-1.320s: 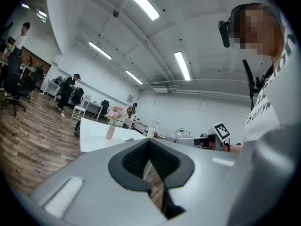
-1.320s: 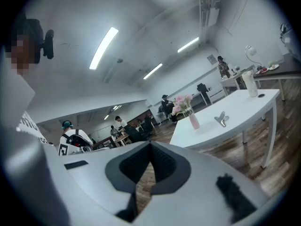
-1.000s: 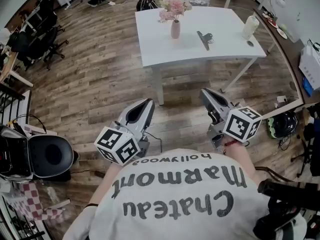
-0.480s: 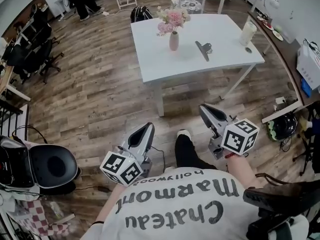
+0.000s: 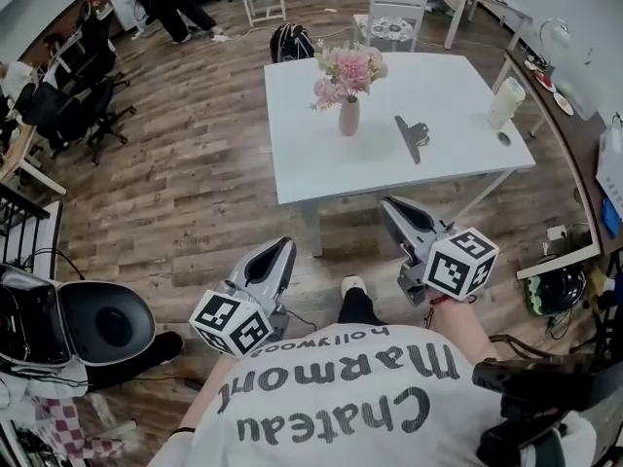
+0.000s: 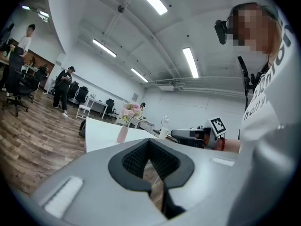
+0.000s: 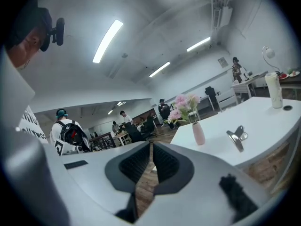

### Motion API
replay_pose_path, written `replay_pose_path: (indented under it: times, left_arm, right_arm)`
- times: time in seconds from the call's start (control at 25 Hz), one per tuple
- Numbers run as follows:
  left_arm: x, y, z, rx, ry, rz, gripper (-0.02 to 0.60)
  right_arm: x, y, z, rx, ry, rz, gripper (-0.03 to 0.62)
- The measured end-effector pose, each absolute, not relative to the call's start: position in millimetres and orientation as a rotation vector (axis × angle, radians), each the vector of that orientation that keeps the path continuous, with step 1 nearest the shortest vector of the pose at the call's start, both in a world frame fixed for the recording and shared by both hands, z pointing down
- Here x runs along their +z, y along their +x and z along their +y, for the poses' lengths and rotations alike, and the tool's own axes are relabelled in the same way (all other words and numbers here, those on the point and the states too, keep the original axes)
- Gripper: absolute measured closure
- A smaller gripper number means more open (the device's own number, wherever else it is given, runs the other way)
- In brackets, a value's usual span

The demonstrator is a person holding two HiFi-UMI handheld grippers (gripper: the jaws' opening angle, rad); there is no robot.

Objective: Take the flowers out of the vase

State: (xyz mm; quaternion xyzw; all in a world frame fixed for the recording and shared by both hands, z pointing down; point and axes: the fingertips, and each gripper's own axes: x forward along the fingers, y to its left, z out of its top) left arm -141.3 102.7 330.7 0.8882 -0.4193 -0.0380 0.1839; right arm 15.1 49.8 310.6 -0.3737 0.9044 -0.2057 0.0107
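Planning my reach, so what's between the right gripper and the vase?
Head view: between right gripper and vase, only the table's near edge and bare top; the black clip lies to the right.

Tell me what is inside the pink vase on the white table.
Pink flowers stand in the vase, blooms above its rim. Its opaque wall hides the lower stems and any water.

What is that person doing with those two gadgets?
A person holds the left hand-held gripper and right hand-held gripper, both shut and empty, short of the table. The flowers sit in the vase on it, untouched; a clip lies beside the vase.
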Motion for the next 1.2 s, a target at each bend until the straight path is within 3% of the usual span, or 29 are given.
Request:
replay_pose_path:
  times: [0.8, 0.92, 1.12, 1.2]
  left_arm:
    - [348.2, -72.6, -94.3, -0.109, 2.428, -1.269, 0.574]
    - [354.6, -67.5, -105.2, -0.091, 2.417, -1.276, 0.574]
    - [366.6, -62.0, -126.4, -0.049, 2.414, -1.298, 0.574]
    - [374.1, -60.2, -129.1, -0.030, 2.399, -1.304, 0.531]
  right_arm:
    - [322.1, 45.1, -151.5, -0.611, -0.934, 3.005, 0.579]
    - [329.6, 42.3, -159.3, -0.599, -0.905, 3.045, 0.484]
    - [344.9, 43.3, -180.9, -0.621, -0.883, 3.061, 0.479]
    - [351.8, 45.8, -187.9, -0.641, -0.883, 3.059, 0.477]
